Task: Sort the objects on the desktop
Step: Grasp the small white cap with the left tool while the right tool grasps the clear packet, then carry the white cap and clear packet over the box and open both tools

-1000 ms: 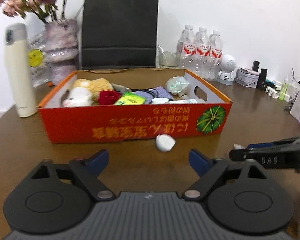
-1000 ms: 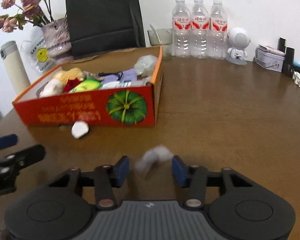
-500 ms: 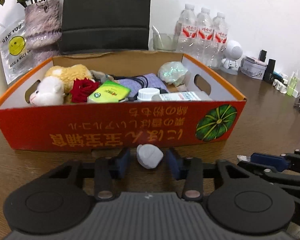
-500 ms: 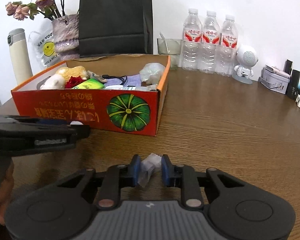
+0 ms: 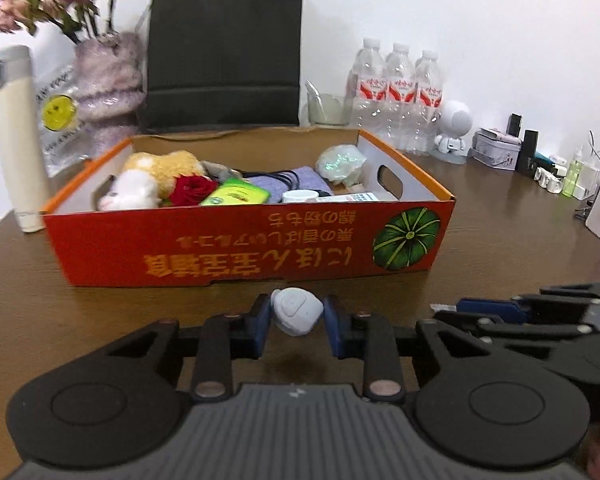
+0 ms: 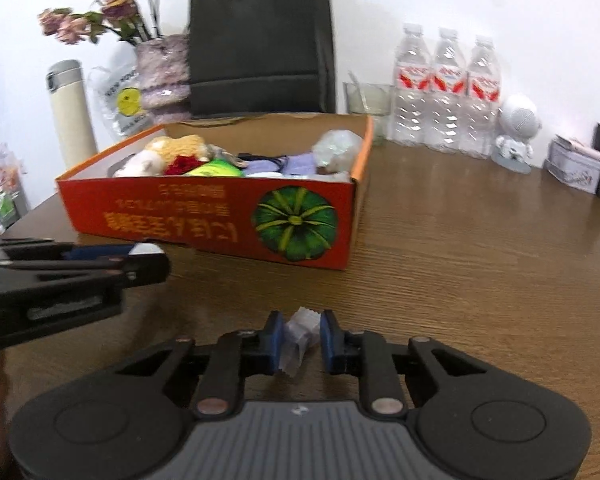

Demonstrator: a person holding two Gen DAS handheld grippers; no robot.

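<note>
Pick step: left hand-held gripper (image 5: 296,322) closing on white case (image 5: 297,315) by the box (image 5: 256,244), right hand-held gripper (image 6: 299,340) closing on wrapper (image 6: 299,336) mid-table; next, lift both over the rim.

i see an orange-red box (image 5: 204,248) with a green striped pumpkin print (image 5: 406,238); the small case (image 5: 298,311) looks white-grey.
</note>
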